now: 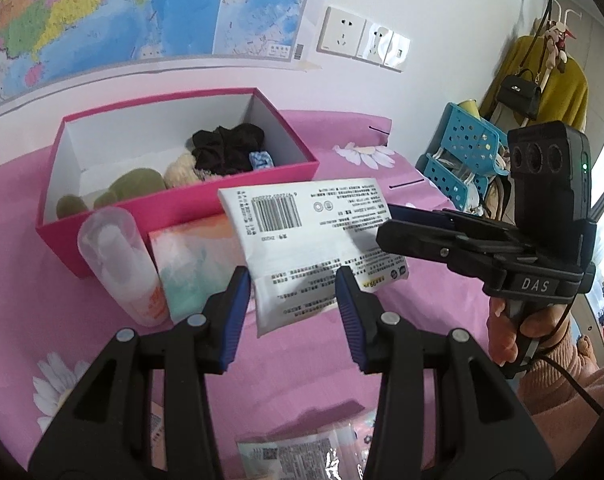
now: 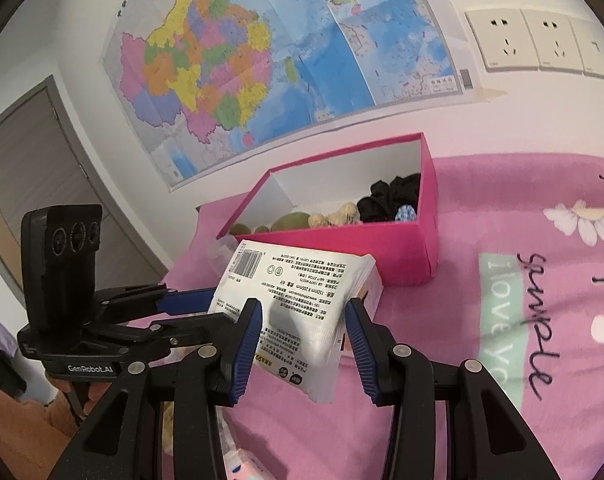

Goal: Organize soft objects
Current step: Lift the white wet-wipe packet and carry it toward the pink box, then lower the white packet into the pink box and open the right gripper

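Both hand-held grippers, left [image 1: 292,304] and right [image 2: 304,334], pinch a white tissue pack [image 1: 310,240] by opposite edges above the bed, just before the pink box [image 1: 262,184]; light, squashy, probably slippery film.

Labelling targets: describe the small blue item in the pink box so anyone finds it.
Start at the open pink box on the pink bedspread below the wall map. At its end nearer the wall sockets lies a black cloth bundle. The small blue-and-white patterned piece tucked beside it is the only blue item inside.
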`<state>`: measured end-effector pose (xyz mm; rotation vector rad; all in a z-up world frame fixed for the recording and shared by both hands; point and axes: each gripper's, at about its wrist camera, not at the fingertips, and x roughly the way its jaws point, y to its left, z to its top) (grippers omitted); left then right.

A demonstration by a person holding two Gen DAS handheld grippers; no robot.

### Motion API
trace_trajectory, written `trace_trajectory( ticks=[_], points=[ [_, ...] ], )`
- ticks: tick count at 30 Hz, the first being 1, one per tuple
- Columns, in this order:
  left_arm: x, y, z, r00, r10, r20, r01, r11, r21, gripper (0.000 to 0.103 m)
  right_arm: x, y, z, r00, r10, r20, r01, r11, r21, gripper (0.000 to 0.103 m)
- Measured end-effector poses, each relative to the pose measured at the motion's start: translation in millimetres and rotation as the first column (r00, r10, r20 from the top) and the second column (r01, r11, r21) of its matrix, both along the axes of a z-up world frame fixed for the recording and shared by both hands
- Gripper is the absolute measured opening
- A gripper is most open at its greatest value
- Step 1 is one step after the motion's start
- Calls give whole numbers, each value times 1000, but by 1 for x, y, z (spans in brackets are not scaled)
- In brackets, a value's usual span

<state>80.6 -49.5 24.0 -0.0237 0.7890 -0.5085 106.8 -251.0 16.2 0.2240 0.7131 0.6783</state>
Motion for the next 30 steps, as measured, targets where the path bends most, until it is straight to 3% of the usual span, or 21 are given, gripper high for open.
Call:
trace_trajectory(
  ticks=[15,30],
  points=[
    [58,6,12,999,49,-21,-49,998,-32,46,47,8,28,997,-6,81,7,1000,-22,45],
    [129,4,11,991,123,-51,-123,992,7,46,116,16,32,997,-41,71,42,999,-10,45]
  ],
)
